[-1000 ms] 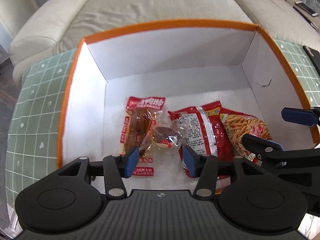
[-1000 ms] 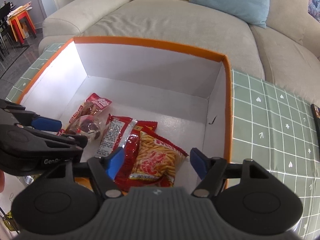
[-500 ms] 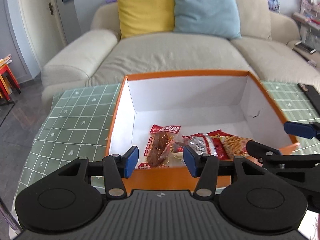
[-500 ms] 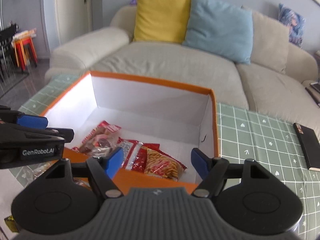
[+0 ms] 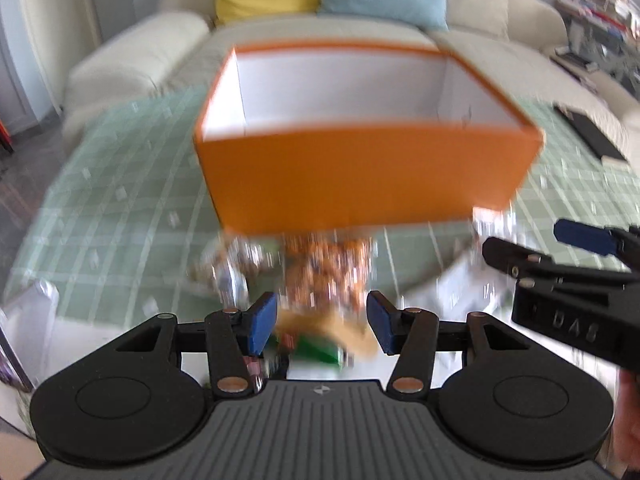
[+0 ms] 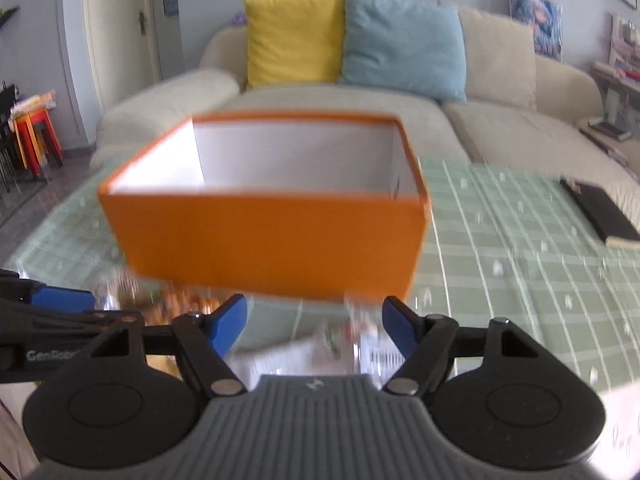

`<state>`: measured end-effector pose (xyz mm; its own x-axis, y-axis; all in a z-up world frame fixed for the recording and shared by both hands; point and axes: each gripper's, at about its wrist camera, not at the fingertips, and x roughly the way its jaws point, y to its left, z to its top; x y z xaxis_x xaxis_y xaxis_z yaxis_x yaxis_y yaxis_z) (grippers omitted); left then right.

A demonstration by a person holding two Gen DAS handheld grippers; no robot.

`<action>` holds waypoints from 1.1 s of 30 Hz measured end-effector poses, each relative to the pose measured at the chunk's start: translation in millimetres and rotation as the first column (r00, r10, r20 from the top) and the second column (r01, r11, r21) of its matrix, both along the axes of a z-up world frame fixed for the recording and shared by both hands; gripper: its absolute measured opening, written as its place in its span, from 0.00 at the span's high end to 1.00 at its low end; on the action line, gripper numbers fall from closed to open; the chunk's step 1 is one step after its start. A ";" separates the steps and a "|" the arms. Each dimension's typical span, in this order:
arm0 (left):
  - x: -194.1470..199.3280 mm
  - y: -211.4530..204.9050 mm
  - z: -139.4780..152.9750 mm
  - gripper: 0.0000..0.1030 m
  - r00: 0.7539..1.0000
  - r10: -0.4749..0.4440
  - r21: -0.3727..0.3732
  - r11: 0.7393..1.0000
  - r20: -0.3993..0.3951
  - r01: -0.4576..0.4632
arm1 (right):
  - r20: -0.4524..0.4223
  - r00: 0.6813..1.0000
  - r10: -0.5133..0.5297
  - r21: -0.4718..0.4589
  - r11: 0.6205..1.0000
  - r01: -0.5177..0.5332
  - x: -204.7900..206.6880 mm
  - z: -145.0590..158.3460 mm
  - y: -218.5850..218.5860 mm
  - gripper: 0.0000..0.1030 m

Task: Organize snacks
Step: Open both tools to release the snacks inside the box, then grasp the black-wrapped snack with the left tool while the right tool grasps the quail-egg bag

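Observation:
An orange box [image 5: 360, 172] with a white inside stands on the green checked tablecloth; it also shows in the right wrist view [image 6: 272, 232]. Its contents are hidden behind the front wall. Blurred loose snack packets [image 5: 324, 268] lie on the table in front of the box, some under the right gripper [image 6: 340, 340]. My left gripper [image 5: 322, 322] is open and empty, just above and in front of the packets. My right gripper [image 6: 316, 322] is open and empty, in front of the box; it shows at the right of the left wrist view [image 5: 560, 256].
A beige sofa [image 6: 360, 112] with a yellow cushion [image 6: 294, 36] and a blue cushion [image 6: 402, 48] stands behind the table. A black notebook [image 6: 600, 212] lies on the cloth at the right. Red and orange stools [image 6: 34, 136] stand far left.
Both grippers have pulled back out of and away from the box and dropped lower. The snacks inside are now hidden by the front wall, and loose packets on the table have come into view.

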<state>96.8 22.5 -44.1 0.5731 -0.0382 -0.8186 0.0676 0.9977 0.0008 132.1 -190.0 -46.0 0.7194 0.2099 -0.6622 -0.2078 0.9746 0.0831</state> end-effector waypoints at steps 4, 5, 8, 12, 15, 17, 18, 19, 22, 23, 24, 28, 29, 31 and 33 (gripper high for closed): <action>-11.7 9.2 -15.0 0.38 0.999 -0.029 -0.008 1.000 -0.031 0.029 | -0.043 0.999 -0.001 -0.027 1.000 0.000 -7.1 -18.2 0.7 0.30; -13.5 10.5 -17.4 0.37 0.999 -0.041 -0.008 0.999 -0.035 0.041 | -0.049 0.999 0.001 -0.031 1.000 -0.003 -7.4 -21.4 1.6 0.30; -20.0 17.4 -21.7 0.36 0.997 -0.073 -0.027 0.997 -0.015 0.073 | -0.064 0.998 0.012 -0.031 0.999 -0.015 -9.9 -31.3 3.9 0.30; -24.7 21.2 -25.0 0.34 0.993 -0.121 -0.040 0.992 0.007 0.121 | -0.086 0.996 0.032 -0.045 0.998 -0.036 -14.6 -42.7 10.8 0.30; -29.2 19.8 -25.4 0.34 0.986 -0.160 -0.014 0.987 0.035 0.161 | -0.082 0.995 0.050 -0.058 0.997 -0.055 -17.0 -45.6 15.3 0.30; -32.0 19.9 -24.9 0.33 0.984 -0.174 -0.004 0.985 0.043 0.175 | -0.072 0.995 0.065 -0.063 0.996 -0.070 -18.9 -45.2 17.7 0.28; -32.9 20.3 -24.8 0.33 0.983 -0.176 -0.006 0.984 0.044 0.177 | -0.069 0.995 0.070 -0.064 0.995 -0.075 -19.2 -45.1 18.8 0.28; -34.2 21.3 -24.4 0.33 0.983 -0.175 -0.008 0.984 0.047 0.176 | -0.068 0.995 0.075 -0.063 0.995 -0.080 -19.4 -45.0 19.8 0.28; -38.7 27.0 -22.0 0.33 0.988 -0.138 -0.018 0.990 0.068 0.139 | -0.066 0.993 0.095 -0.064 0.993 -0.099 -20.9 -45.0 23.6 0.28; -37.9 29.4 -21.4 0.32 0.990 -0.119 -0.018 0.993 0.074 0.121 | -0.067 0.993 0.101 -0.065 0.992 -0.105 -21.6 -45.7 25.0 0.28; -38.5 32.4 -20.3 0.31 0.992 -0.096 -0.021 0.995 0.080 0.098 | -0.068 0.992 0.103 -0.068 0.992 -0.108 -22.1 -46.4 25.8 0.28; -37.9 46.6 -21.8 0.28 0.998 -0.009 -0.042 0.999 0.062 0.012 | -0.069 0.992 0.108 -0.080 0.990 -0.113 -23.6 -48.6 27.0 0.28; -36.2 48.0 -24.4 0.28 0.999 -0.008 -0.039 0.999 0.042 0.010 | -0.067 0.992 0.106 -0.083 0.990 -0.112 -23.7 -48.9 27.0 0.28; -33.9 48.1 -29.7 0.28 1.000 0.002 -0.015 1.000 0.016 -0.001 | -0.064 0.992 0.105 -0.084 0.990 -0.110 -23.8 -48.9 26.6 0.28; -32.8 47.2 -32.8 0.28 1.000 -0.002 0.003 1.000 0.004 0.002 | -0.061 0.992 0.107 -0.087 0.990 -0.112 -23.9 -48.7 26.7 0.28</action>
